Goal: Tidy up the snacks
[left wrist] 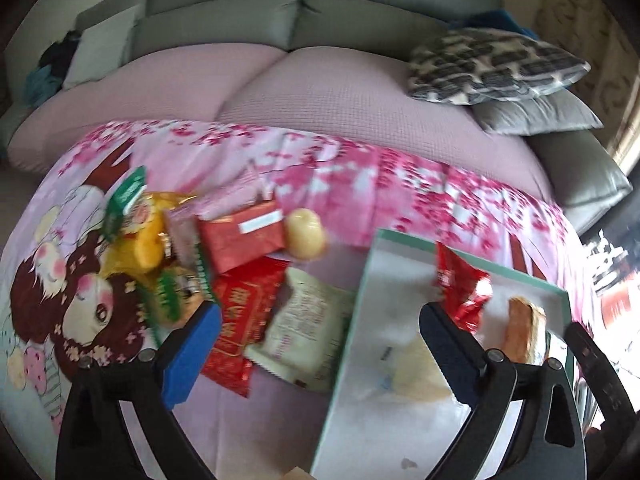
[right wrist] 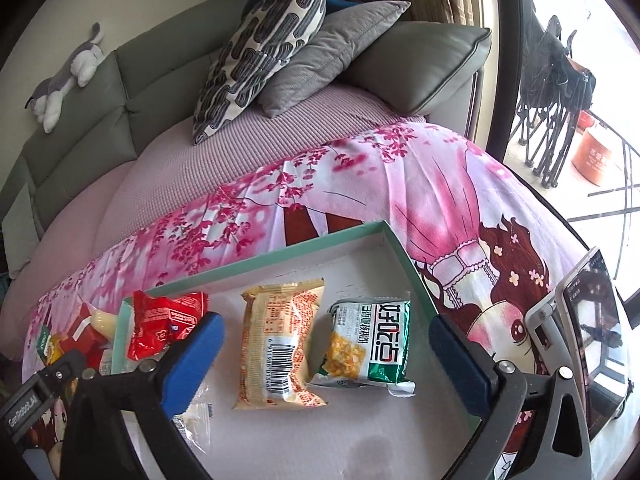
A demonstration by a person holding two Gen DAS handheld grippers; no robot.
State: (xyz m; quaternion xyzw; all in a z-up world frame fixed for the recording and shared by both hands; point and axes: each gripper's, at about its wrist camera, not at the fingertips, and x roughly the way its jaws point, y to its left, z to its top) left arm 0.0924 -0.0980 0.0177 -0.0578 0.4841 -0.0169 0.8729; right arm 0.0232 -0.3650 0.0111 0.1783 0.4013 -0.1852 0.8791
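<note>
Mostly lengthwise away from camera, tan snack pack (right wrist: 282, 342) in tray (right wrist: 256, 258), both claws (left wrist: 320, 354) (right wrist: 326, 356) released, pink blanket (right wrist: 420, 200), sofa.

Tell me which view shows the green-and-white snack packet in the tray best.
The right wrist view: the green-and-white snack packet lies flat in the tray, sharp and unobstructed between the open right tool fingers, beside a beige packet. In the left wrist view I cannot make it out; that part is blurred and hidden.

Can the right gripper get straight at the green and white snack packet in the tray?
Probably yes. The right gripper has its jaws wide open and holds nothing, and the green and white packet lies flat and uncovered in the tray, just ahead of them.
</note>
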